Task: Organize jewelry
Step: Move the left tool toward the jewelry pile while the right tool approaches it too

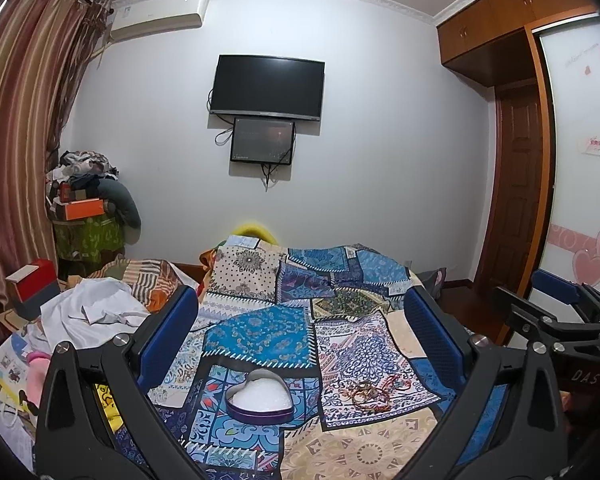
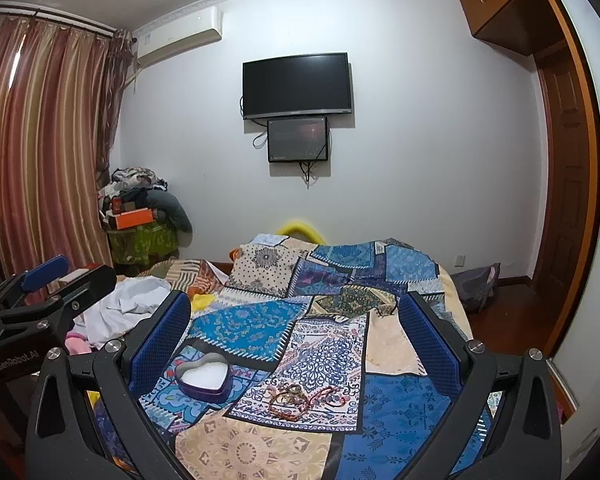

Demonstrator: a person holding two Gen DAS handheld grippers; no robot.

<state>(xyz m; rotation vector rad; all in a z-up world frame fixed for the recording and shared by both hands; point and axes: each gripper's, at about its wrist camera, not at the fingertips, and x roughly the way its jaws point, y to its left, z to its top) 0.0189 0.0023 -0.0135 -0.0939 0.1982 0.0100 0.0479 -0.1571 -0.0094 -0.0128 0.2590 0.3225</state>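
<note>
A purple heart-shaped box (image 1: 259, 400) with a white lining lies open on the patchwork bedspread (image 1: 260, 332). To its right sits a small tangle of bracelets and red cords (image 1: 374, 394). My left gripper (image 1: 300, 308) hovers above both, open and empty. In the right wrist view the same heart-shaped box (image 2: 204, 376) is at lower left and the bracelets (image 2: 300, 398) lie between my fingers, lower down. My right gripper (image 2: 296, 308) is open and empty. Each gripper appears at the edge of the other's view.
White cloth (image 1: 96, 312) and papers (image 1: 8, 364) clutter the bed's left side. A pile of clothes and boxes (image 1: 88, 200) stands in the far left corner. A television (image 1: 266, 86) hangs on the wall; a wooden door (image 1: 516, 192) stands right.
</note>
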